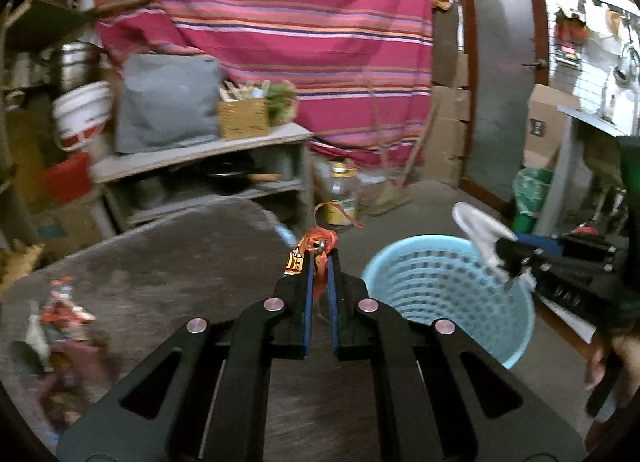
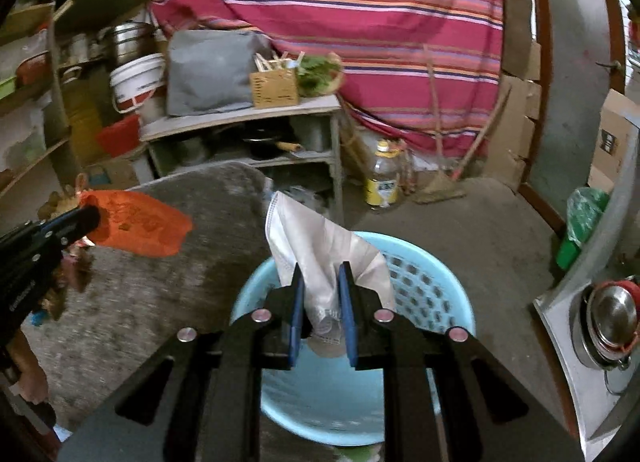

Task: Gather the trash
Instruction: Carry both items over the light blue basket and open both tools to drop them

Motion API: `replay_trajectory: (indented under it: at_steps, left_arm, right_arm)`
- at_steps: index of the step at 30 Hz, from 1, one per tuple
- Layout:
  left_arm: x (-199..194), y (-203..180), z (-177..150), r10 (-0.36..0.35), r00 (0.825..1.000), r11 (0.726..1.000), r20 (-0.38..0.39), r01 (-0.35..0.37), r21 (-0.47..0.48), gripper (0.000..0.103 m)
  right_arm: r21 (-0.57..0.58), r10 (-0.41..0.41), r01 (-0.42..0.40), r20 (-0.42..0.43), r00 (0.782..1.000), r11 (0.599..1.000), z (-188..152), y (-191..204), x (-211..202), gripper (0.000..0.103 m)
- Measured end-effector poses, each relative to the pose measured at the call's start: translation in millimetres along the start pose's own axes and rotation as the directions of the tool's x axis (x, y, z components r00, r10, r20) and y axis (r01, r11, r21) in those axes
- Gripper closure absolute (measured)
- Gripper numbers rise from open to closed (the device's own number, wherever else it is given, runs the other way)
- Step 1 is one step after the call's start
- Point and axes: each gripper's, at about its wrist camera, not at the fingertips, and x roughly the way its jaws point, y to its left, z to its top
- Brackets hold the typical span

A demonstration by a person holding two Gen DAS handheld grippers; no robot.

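the right gripper (image 2: 322, 270) is holding a crumpled white mask (image 2: 320, 246) with its jaws clamped on the folded lower end, and it is hanging directly over the open mouth of the light blue basket (image 2: 436, 294), so the mask looks placed to fall straight in once the jaws part. the left gripper (image 1: 319, 258) is pinching an orange snack wrapper (image 1: 316, 248), jaws closed tight on the thin film, and it is waiting over the grey table (image 1: 160, 262) at about nine o'clock from the basket, probably held back so the two tools are not crowding the same opening. in the left view the basket's rim (image 1: 400, 246) is sitting at three o'clock of the wrapper, just beside the table edge, so only a short sideways swing seems needed. more scraps of trash (image 1: 60, 314) are lying on the table toward eight o'clock in that view. room above the basket is looking free; a metal counter (image 2: 560, 326) is bordering it at three o'clock in the right view and a bottle (image 2: 382, 178) is standing on the floor at twelve o'clock, well apart. the likeliest slip is the loose mask catching on the rim.
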Motion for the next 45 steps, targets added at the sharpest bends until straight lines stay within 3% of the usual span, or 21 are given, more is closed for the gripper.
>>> replay_trajectory:
  at_steps: [8,13,14,18,22,24,27,34,36,38,42,45]
  left_arm:
    - [47,-60,4,-0.112,0.992,0.993,-0.063,0.114,0.021,0.098]
    - [74,-71,-6,-0.116,0.984,0.992,-0.134,0.121,0.025,0.097]
    - [78,-70,-8,-0.114,0.983,0.993,-0.146,0.118,0.023,0.094]
    - [82,-60,-13,-0.106,0.981,0.994,-0.161,0.109,0.011,0.061]
    - [75,-55,-14,-0.061,0.988,0.997,-0.145,0.067,0.032,0.044]
    - [69,-52,-13,-0.023,0.992,0.998,-0.121,0.029,0.048,0.031]
    - [60,-46,-11,0.008,0.996,0.999,-0.092,-0.003,0.054,0.021]
    - [34,-27,-6,0.089,0.996,0.993,-0.021,-0.087,0.082,0.012]
    - [24,-18,-7,0.106,0.994,0.992,0.002,-0.106,0.074,0.012]
    - [16,-9,-7,0.118,0.993,0.991,0.024,-0.120,0.065,0.012]
    - [-3,16,-15,0.153,0.988,0.987,0.033,-0.154,0.040,0.010]
    - [-17,40,-23,0.193,0.981,0.981,0.019,-0.194,0.029,0.006]
  right_arm:
    - [0.058,-0.029,0.030,-0.019,0.999,0.998,-10,-38,14,0.086]
    - [0.077,-0.039,0.041,-0.032,0.999,0.996,-16,-47,22,0.086]
    - [0.077,-0.041,0.043,-0.034,0.999,0.996,-18,-49,23,0.086]
    - [0.083,-0.045,0.048,-0.044,0.998,0.995,-21,-50,26,0.086]
    - [0.083,-0.041,0.045,-0.052,0.998,0.996,-23,-45,30,0.086]
    - [0.076,-0.044,0.048,-0.056,0.997,0.996,-23,-43,33,0.086]
    - [0.073,-0.051,0.055,-0.060,0.997,0.996,-25,-40,37,0.085]
    - [0.089,-0.054,0.059,-0.062,0.997,0.994,-25,-35,46,0.082]
    - [0.092,-0.059,0.064,-0.057,0.997,0.994,-25,-31,48,0.072]
    - [0.088,-0.084,0.089,-0.053,0.995,0.992,-24,-26,50,0.035]
    - [0.066,-0.111,0.115,-0.063,0.992,0.991,-26,-13,52,0.030]
    - [0.042,-0.126,0.128,-0.046,0.991,0.991,-27,4,47,0.016]
